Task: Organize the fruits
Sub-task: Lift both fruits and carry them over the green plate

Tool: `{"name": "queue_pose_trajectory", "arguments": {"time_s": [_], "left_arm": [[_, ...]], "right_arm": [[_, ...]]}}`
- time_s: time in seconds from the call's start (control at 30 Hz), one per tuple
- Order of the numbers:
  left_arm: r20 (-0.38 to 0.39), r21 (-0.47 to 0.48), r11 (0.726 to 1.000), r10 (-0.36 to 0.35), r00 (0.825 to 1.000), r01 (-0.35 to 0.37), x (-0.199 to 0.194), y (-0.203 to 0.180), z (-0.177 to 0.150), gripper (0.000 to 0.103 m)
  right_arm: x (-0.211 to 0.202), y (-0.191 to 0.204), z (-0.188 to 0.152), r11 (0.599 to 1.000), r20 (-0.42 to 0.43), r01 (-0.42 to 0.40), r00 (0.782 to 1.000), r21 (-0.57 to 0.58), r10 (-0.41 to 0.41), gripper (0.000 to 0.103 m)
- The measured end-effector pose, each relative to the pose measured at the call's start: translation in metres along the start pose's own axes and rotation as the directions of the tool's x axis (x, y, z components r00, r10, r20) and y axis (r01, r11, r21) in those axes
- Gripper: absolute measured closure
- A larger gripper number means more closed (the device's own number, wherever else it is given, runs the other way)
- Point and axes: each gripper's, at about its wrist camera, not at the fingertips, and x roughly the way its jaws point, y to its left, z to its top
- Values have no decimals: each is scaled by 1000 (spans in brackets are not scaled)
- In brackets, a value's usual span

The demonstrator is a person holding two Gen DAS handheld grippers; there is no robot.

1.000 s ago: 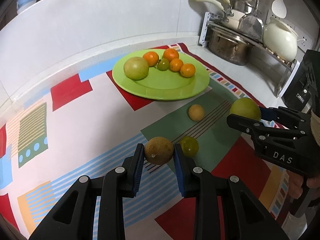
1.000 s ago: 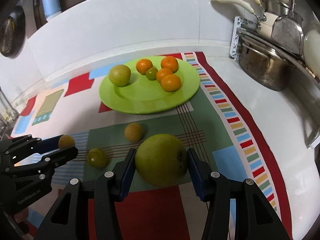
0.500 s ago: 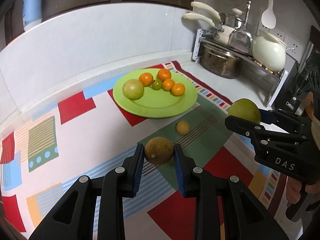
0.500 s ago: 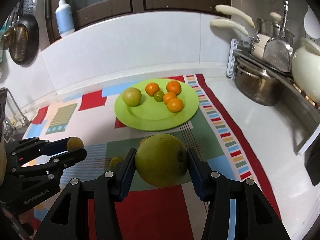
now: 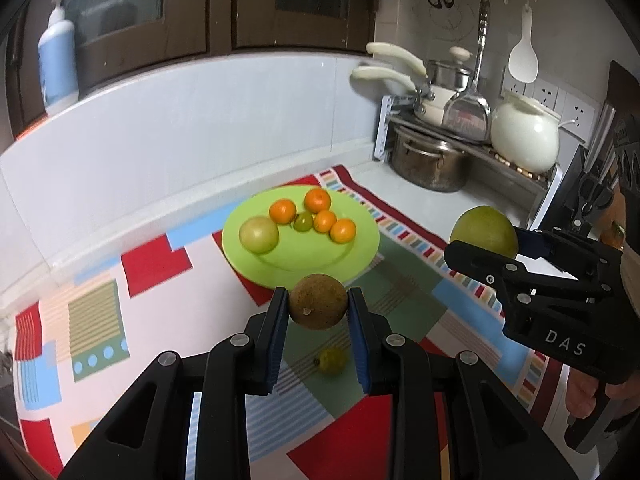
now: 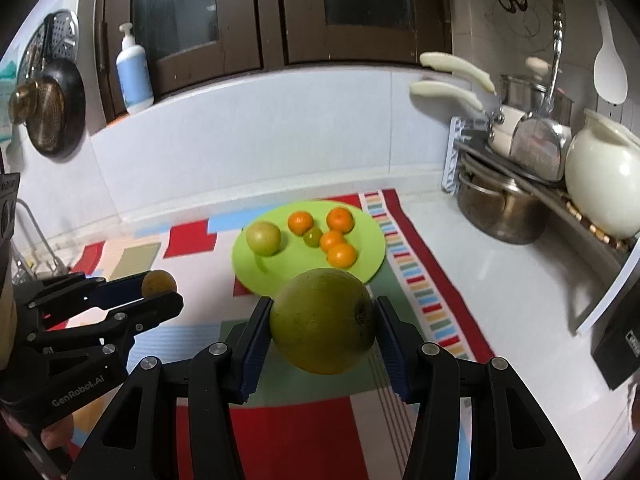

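while both tools hang in the air above the patterned mat (image 5: 152, 264), each one carries a fruit. the left hand-held gripper (image 5: 318, 306) is clamped on a small brown fruit (image 5: 318, 306), its blue pads pressing the fruit's two sides. the right hand-held gripper (image 6: 322, 322) is closed around a large green fruit (image 6: 322, 322), held the same way between its pads; in the left wrist view this green fruit shows at the right, clear of the table (image 5: 420, 208).

beyond both tools a green plate (image 6: 368, 248) lies on the mat, near the white wall. on it sit a pale yellow-green fruit (image 6: 263, 238) toward the left, four oranges (image 6: 341, 255) in a loose cluster toward the right, and one small green fruit (image 6: 313, 237) among the oranges.

a small yellow-green fruit (image 5: 332, 361) lies alone on the mat, seen below the brown fruit in the left wrist view. a steel pot (image 6: 500, 210) and a white jar (image 6: 600, 188) stand at the far right.
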Motion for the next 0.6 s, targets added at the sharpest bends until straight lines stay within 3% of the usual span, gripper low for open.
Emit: {"name": "queue_pose_trajectory", "arguments": {"time_s": [0.6], "left_arm": [[-15, 5, 1000, -6, 1000, 6, 24, 10, 35, 73]], "right_arm": [[22, 4, 37, 999, 11, -43, 999, -24, 43, 52]]}}
